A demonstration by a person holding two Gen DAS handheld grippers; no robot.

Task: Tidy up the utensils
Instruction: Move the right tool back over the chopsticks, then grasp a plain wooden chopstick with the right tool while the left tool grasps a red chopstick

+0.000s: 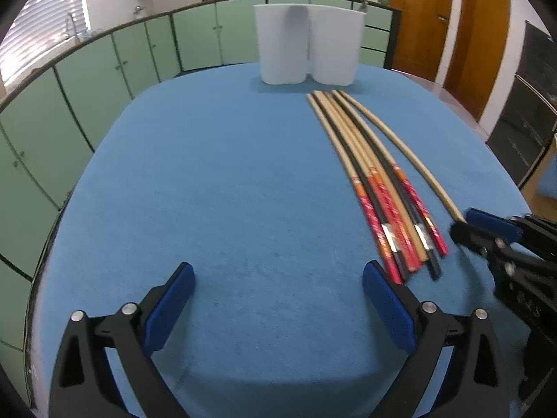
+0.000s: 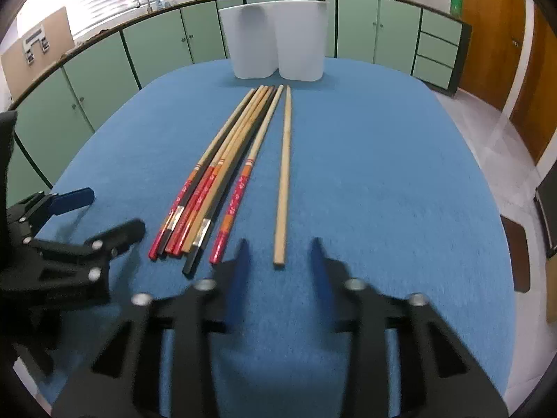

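The right tool (image 2: 278, 254) is hovering low over the blue bench (image 2: 383, 191) with its two fingers standing apart, gripping nothing. The near end of a single plain wooden chopstick (image 2: 283, 174) is lying on the bench just ahead of the gap between those fingers, pointing straight away toward the far side. Its fingers are looking blurred in the right wrist view.

The left tool (image 1: 278, 282) is sitting to the left of it, also with its blue-padded fingers (image 1: 174, 296) spread wide and nothing between them, only bare blue bench (image 1: 209, 191) ahead.

Just left of the lone chopstick, a bundle of chopsticks (image 2: 216, 188) is lying side by side, touching and partly overlapping, some plain wood, some black, several with red and orange patterned ends nearest the tools. The lone chopstick is lying apart from the bundle.

Beyond the far tips of the chopsticks, a white two-compartment holder (image 2: 278, 41) is standing upright near the far edge of the bench. Behind it, pale green cabinets (image 2: 156, 38) are running along the wall.
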